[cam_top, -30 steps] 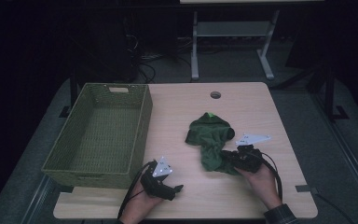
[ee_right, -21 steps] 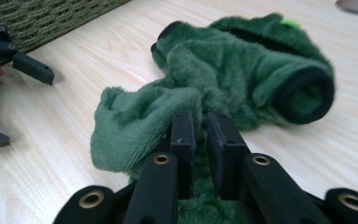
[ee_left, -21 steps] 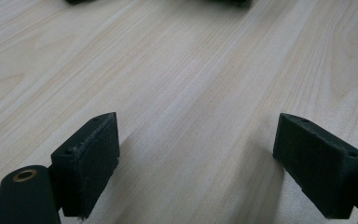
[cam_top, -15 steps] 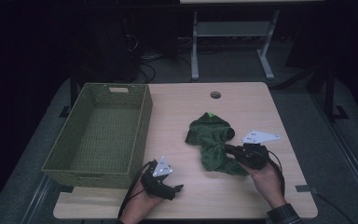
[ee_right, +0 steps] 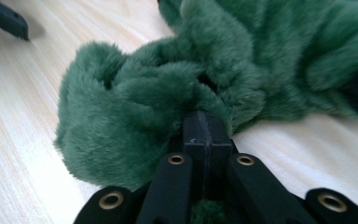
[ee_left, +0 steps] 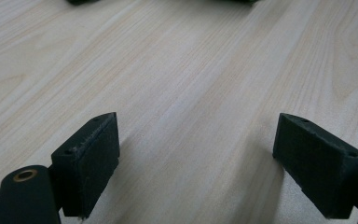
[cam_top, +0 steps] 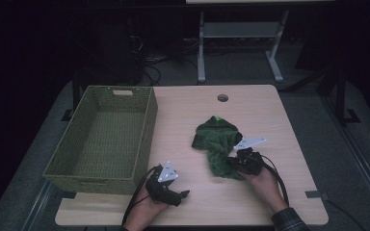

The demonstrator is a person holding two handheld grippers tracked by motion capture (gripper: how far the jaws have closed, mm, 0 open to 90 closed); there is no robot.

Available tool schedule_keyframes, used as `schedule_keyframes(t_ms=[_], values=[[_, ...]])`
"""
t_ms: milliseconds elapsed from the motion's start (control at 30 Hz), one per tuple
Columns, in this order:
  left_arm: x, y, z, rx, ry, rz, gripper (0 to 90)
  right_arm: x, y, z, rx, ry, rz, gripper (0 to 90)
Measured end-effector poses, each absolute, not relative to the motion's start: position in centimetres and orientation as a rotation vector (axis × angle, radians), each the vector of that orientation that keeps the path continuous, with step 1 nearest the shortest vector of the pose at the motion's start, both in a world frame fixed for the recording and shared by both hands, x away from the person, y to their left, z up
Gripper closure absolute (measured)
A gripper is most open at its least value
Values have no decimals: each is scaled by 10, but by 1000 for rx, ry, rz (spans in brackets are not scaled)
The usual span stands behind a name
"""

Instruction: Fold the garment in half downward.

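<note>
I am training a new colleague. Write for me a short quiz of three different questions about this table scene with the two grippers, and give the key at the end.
1. True or false: the right gripper has its jaws closed on the green plush cloth.
2. Multiple choice: what is between the jaws of the left gripper? A) the cloth B) a basket rim C) nothing, just bare table
3. Fill in: in the high view, the woven basket stands to the ____ of the cloth.

Key: 1 true; 2 C; 3 left.
</note>
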State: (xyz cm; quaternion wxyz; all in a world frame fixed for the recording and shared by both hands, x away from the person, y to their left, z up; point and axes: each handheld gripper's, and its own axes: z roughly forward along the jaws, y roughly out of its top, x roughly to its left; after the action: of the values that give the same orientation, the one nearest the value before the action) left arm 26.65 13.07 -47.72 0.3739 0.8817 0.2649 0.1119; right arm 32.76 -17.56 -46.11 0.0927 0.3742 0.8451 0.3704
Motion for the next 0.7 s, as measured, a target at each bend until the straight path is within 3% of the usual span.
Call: schedule_keyframes(t_ms=[200, 333, 700], values=[[267, 131, -477, 2258, 678, 286, 140, 327, -174, -463, 1089, 2518, 1085, 897], [267, 131, -477, 2258, 679, 285, 140, 321, -188, -449, 1088, 2435, 1188, 796], [267, 131, -477, 2261, 674, 287, 137, 306, -220, -435, 1100, 2378, 1191, 685]])
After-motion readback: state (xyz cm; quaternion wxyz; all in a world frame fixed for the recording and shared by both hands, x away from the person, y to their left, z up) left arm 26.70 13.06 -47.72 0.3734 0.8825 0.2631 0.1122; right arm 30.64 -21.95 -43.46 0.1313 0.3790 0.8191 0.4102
